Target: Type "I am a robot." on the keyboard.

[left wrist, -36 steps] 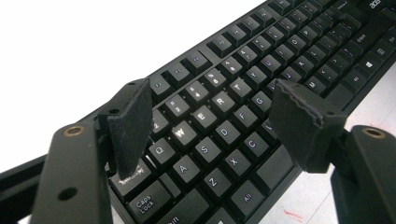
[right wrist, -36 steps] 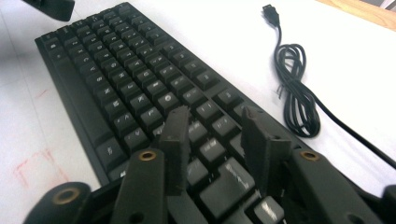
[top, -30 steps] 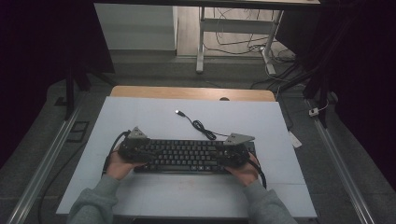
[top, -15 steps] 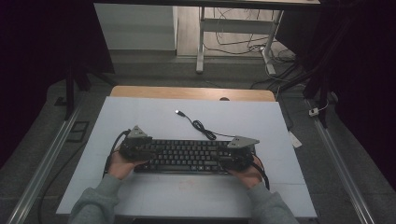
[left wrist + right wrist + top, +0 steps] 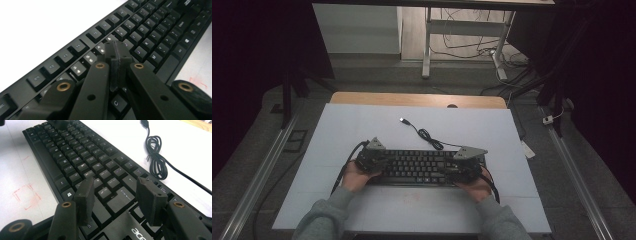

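Hovering over black keyboard (image 5: 419, 166), left hand-held gripper (image 5: 117, 53) just closed empty, right hand-held gripper (image 5: 117, 192) jaws parted, nothing between.

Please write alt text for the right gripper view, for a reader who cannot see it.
The right gripper hovers with jaws open over the right end of a black keyboard, above the Enter key. A coiled black cable lies on the white table beyond it.
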`<action>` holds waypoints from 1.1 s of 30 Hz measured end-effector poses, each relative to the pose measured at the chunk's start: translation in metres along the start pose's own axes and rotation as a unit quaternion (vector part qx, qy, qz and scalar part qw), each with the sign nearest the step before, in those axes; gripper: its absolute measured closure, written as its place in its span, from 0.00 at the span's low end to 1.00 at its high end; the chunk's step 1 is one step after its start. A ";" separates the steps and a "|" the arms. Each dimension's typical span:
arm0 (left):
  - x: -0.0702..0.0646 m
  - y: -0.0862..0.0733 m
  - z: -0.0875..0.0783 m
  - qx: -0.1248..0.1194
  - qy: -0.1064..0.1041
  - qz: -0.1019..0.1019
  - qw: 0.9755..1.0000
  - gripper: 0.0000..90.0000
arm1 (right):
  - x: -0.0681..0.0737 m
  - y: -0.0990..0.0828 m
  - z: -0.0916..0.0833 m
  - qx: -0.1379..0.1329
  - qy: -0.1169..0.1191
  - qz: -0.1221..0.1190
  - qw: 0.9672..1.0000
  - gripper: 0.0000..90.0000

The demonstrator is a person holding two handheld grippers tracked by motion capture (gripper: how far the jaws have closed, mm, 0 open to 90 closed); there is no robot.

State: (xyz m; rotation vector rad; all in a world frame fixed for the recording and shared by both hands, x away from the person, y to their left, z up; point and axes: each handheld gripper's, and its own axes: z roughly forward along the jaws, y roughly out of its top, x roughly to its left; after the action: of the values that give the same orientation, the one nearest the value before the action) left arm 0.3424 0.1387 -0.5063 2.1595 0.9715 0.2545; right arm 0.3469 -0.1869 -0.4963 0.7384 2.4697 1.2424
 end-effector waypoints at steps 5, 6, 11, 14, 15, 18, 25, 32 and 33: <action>-0.002 0.001 0.007 0.013 0.008 0.003 1.000 0.99 | 0.000 0.000 0.001 0.002 0.002 -0.001 1.000 0.55; -0.002 0.000 0.008 0.014 0.009 0.002 1.000 0.99 | 0.000 0.000 0.001 0.002 0.002 -0.001 1.000 0.55; -0.001 0.000 0.011 0.019 0.012 0.001 1.000 0.99 | 0.001 0.000 0.001 0.005 0.001 -0.002 1.000 0.55; -0.001 -0.001 0.014 0.025 0.013 0.005 1.000 0.99 | 0.001 0.000 0.001 0.005 0.001 -0.002 1.000 0.55; -0.002 -0.001 0.014 0.023 0.013 0.005 1.000 0.99 | 0.001 0.000 0.001 0.006 0.001 -0.002 1.000 0.55; -0.002 -0.001 0.015 0.025 0.017 0.004 1.000 0.99 | 0.001 0.000 0.001 0.006 0.001 -0.002 1.000 0.55; -0.003 -0.001 0.013 0.020 0.025 0.008 0.999 0.99 | 0.001 0.000 0.001 0.005 0.001 -0.003 1.000 0.55; 0.000 0.000 -0.006 -0.012 0.028 0.000 1.000 0.99 | 0.001 0.000 0.001 0.005 0.001 -0.003 1.000 0.55; 0.001 -0.001 -0.010 -0.015 0.029 -0.002 0.999 0.99 | 0.001 0.000 0.001 0.005 0.001 -0.003 1.000 0.55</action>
State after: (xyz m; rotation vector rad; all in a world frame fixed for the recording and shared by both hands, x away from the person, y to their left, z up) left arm 0.3380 0.1447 -0.5000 2.1330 0.9979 0.3288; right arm 0.3468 -0.1856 -0.4970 0.7321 2.4792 1.2290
